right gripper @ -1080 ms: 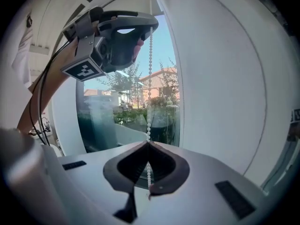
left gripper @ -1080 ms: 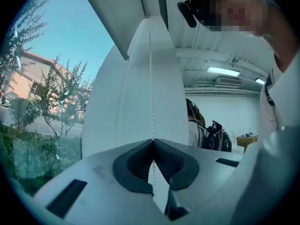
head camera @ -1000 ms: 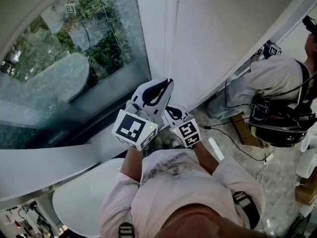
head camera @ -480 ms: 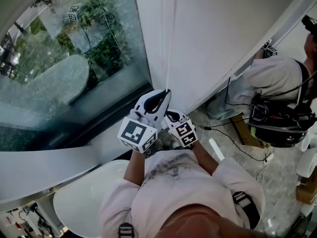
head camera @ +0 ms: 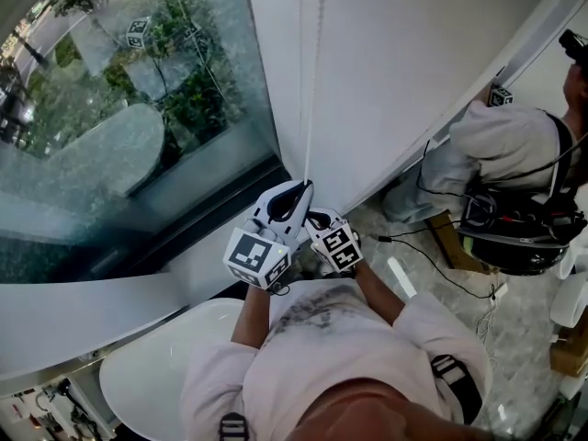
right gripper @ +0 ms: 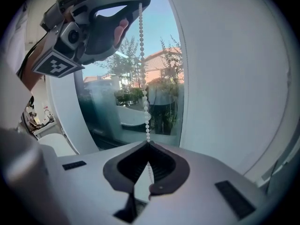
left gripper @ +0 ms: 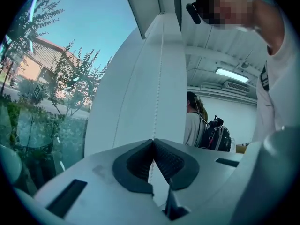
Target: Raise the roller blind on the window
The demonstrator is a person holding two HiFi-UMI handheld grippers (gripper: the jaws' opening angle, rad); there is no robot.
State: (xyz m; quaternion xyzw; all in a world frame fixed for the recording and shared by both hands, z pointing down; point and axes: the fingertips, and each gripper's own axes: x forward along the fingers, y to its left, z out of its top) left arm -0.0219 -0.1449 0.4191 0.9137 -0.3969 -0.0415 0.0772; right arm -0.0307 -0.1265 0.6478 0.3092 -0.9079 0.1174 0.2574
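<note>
A white bead chain (head camera: pixel 314 72) hangs down the white wall strip between the window glass (head camera: pixel 119 108) and the wall. My left gripper (head camera: pixel 304 186) is shut on the chain, which passes between its pads (left gripper: pixel 140 161). Just below it, my right gripper (head camera: pixel 314 217) is shut on the same chain (right gripper: pixel 143 78). In the right gripper view the left gripper (right gripper: pixel 139 3) sits directly above, with a short stretch of beads taut between the two. The blind's fabric is not clearly in view.
Another person (head camera: pixel 514 145) with a black backpack (head camera: pixel 519 232) works at the wall on the right. Cables (head camera: pixel 432 265) and boxes lie on the floor there. A white rounded surface (head camera: pixel 156 366) sits below my left arm, beside the white sill (head camera: pixel 83 310).
My left gripper has come down along the chain, shut on it, closing the distance to the right gripper. The right gripper has barely moved.
</note>
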